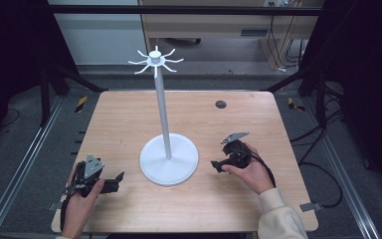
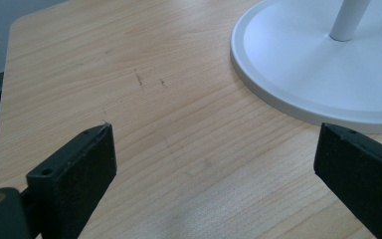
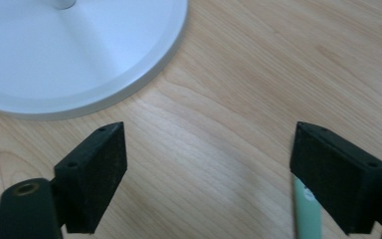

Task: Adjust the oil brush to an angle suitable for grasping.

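A white stand with a round base and a ring of hooks on top rises from the middle of the wooden table. My left gripper rests at the front left, open, jaws aimed at the base with bare wood between them. Right of the base, my right gripper is open too, with nothing gripped. A pale green thin object lies partly hidden under its right jaw. The base edge shows just ahead.
A small dark round grommet sits in the table's far right part. Black frame posts and cables stand on the floor around the table. A person's hands and a light sleeve come in from the front edge.
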`<state>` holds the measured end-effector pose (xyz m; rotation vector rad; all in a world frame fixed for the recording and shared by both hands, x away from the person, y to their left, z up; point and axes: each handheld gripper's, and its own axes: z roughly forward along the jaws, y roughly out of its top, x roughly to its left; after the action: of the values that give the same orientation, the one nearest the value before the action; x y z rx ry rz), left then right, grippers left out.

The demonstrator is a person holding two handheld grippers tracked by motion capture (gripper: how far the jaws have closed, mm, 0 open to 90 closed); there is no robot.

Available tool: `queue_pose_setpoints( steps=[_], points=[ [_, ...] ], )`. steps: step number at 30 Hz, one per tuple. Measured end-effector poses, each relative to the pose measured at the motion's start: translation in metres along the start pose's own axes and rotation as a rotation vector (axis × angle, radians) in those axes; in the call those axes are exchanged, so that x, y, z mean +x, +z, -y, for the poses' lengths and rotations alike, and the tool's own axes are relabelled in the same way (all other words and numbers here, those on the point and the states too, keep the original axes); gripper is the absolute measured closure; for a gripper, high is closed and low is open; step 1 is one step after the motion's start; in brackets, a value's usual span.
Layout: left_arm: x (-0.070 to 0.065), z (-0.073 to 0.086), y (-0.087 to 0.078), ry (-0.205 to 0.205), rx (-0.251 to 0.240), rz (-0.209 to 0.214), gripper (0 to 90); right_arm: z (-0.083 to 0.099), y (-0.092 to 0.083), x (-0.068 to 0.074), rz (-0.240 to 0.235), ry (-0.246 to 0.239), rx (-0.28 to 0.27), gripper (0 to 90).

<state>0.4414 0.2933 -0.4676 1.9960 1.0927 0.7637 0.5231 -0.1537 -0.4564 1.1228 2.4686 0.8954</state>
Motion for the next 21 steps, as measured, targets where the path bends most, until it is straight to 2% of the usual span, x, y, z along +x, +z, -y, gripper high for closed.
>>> queue_pose_setpoints(
  steps=[1,6,7,10,11,13,14,15,17,19,21],
  points=[
    [0.000,0.000,0.000,0.001,0.001,0.000,2.7,-0.002,0.003,0.005,-0.003,-0.024,0.007,20.4],
    [-0.001,0.000,0.000,0.006,0.002,0.000,2.7,-0.004,0.006,0.014,-0.010,-0.070,0.014,32.5],
    [-0.001,0.000,0.000,0.008,0.003,0.001,2.7,-0.004,0.006,0.014,-0.010,-0.070,0.014,32.5],
    [-0.001,0.000,0.000,0.009,0.002,0.001,2.7,-0.004,0.009,0.016,-0.009,-0.094,0.024,42.4],
    [-0.001,0.000,0.000,0.009,0.002,0.001,2.7,-0.004,0.010,0.016,-0.002,-0.106,0.036,49.4],
    [-0.001,0.000,0.001,0.010,0.002,0.000,2.7,-0.003,0.010,0.015,0.002,-0.106,0.044,55.8],
    [-0.001,0.000,0.001,0.010,0.002,0.000,2.7,-0.003,0.010,0.015,0.002,-0.106,0.044,55.8],
    [-0.001,0.000,0.001,0.011,0.002,0.000,2.7,-0.003,0.010,0.014,0.007,-0.107,0.045,63.1],
    [-0.001,0.000,0.001,0.010,0.002,0.001,2.7,-0.003,0.010,0.013,0.006,-0.105,0.050,65.5],
    [-0.001,-0.001,0.000,0.011,0.001,0.001,2.7,-0.003,0.011,0.011,0.016,-0.095,0.065,74.9],
    [-0.002,-0.001,0.000,0.013,0.003,0.000,2.7,-0.001,0.012,0.009,0.028,-0.092,0.074,80.7]
  ],
)
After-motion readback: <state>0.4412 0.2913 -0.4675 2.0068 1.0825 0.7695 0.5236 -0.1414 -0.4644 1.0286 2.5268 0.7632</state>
